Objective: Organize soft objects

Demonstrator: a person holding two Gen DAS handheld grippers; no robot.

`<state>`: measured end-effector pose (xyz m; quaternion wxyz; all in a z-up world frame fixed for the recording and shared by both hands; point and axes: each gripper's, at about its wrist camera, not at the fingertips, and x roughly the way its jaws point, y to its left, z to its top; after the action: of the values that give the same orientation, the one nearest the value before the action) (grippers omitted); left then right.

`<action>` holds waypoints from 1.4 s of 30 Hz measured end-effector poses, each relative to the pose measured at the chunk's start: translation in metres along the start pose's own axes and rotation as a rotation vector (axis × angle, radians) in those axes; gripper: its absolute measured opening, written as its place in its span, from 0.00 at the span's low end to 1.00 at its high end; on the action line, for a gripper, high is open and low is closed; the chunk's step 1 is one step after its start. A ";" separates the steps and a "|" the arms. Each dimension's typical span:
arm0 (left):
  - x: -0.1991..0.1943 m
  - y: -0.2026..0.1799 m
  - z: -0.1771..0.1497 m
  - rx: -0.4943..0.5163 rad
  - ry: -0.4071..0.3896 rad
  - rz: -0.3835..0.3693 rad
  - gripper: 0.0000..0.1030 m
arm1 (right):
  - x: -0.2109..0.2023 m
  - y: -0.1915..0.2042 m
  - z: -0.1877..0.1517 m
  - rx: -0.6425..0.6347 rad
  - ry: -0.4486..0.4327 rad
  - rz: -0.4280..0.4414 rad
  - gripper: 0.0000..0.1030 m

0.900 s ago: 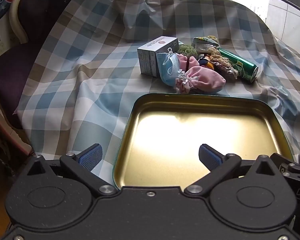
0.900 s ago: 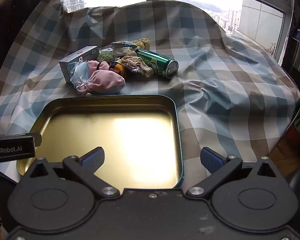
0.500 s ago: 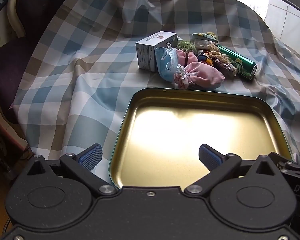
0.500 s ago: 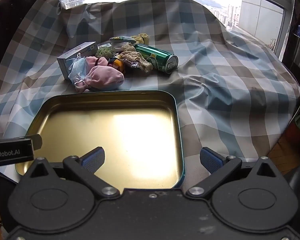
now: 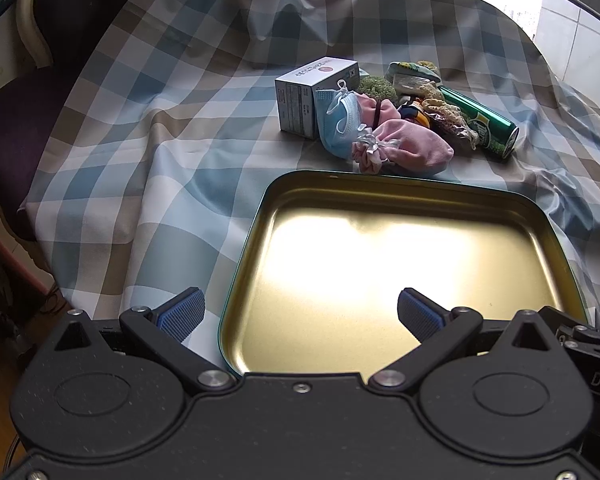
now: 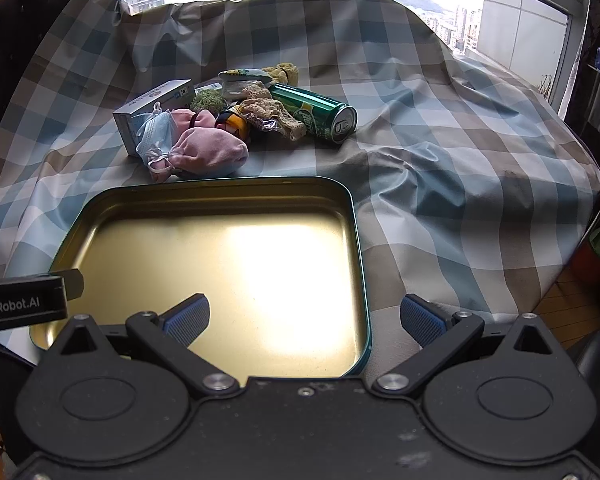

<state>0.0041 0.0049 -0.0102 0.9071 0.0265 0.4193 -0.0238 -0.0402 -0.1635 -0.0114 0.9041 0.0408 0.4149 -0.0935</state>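
A pile of objects lies beyond an empty gold tin tray (image 5: 480,196) (image 6: 356,224). It holds a pink drawstring pouch (image 5: 412,148) (image 6: 210,152), a blue face mask (image 5: 340,122) (image 6: 156,130), a second pink pouch (image 6: 192,118), a green fuzzy ball (image 5: 376,87) (image 6: 209,100) and beige knit pieces (image 6: 276,114). My left gripper (image 5: 300,314) is open and empty over the tray's near left corner. My right gripper (image 6: 304,316) is open and empty over the tray's near right edge.
A white carton (image 5: 308,92) (image 6: 152,106) and a green drink can (image 5: 480,120) (image 6: 316,114) lie in the pile. The checked cloth (image 6: 460,184) covers the table. A dark chair (image 5: 24,80) stands at the left. The table edge drops off at the right (image 6: 580,240).
Both grippers have drawn back a little toward me and tilted down, so the pile and tray sit lower and smaller in view. Both stay open; nothing on the table moved.
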 end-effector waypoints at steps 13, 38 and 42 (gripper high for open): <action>0.000 0.000 0.000 -0.002 0.002 0.000 0.97 | 0.000 0.001 0.000 -0.001 0.002 0.000 0.99; 0.002 -0.001 -0.003 -0.013 0.015 -0.007 0.97 | 0.001 0.002 -0.003 -0.002 0.007 0.001 0.99; 0.002 0.000 -0.002 -0.020 0.020 -0.009 0.97 | 0.002 0.003 -0.002 -0.001 0.010 0.003 0.99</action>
<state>0.0039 0.0054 -0.0136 0.9030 0.0158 0.4288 -0.0235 -0.0404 -0.1607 -0.0142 0.9022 0.0417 0.4195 -0.0916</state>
